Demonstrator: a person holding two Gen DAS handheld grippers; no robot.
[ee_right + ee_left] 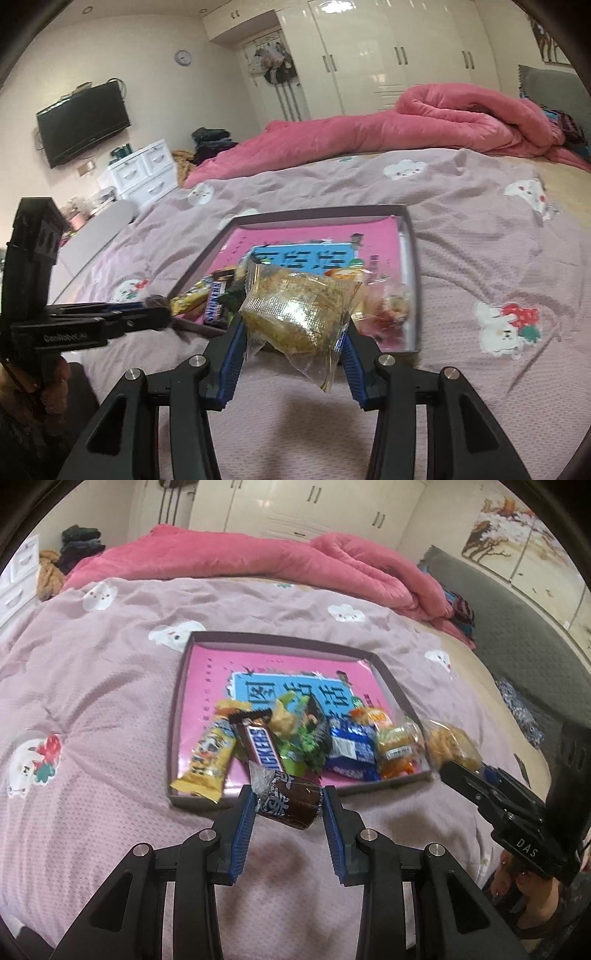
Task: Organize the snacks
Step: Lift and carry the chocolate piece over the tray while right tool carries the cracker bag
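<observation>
My left gripper [289, 800] is shut on a small dark brown wrapped snack [291, 801], held just above the near rim of the shallow tray [177, 716]. My right gripper [293, 326] is shut on a clear packet holding a golden crispy cake [299, 308], also over the tray's near edge [415, 280]. That right gripper [448, 766] and its packet [448, 744] show at the right of the left wrist view. Inside the tray lie a Snickers bar [264, 747], a yellow packet [210, 764], a green packet [308, 738], a blue packet [351, 747] and an orange one [397, 749].
The tray, lined with a pink book cover [236, 668], rests on a mauve bedspread [92, 701] with cartoon patches. A rolled pink quilt [295, 561] lies behind it. White drawers [142, 173], a wall television [83, 122] and wardrobes [369, 55] stand beyond the bed.
</observation>
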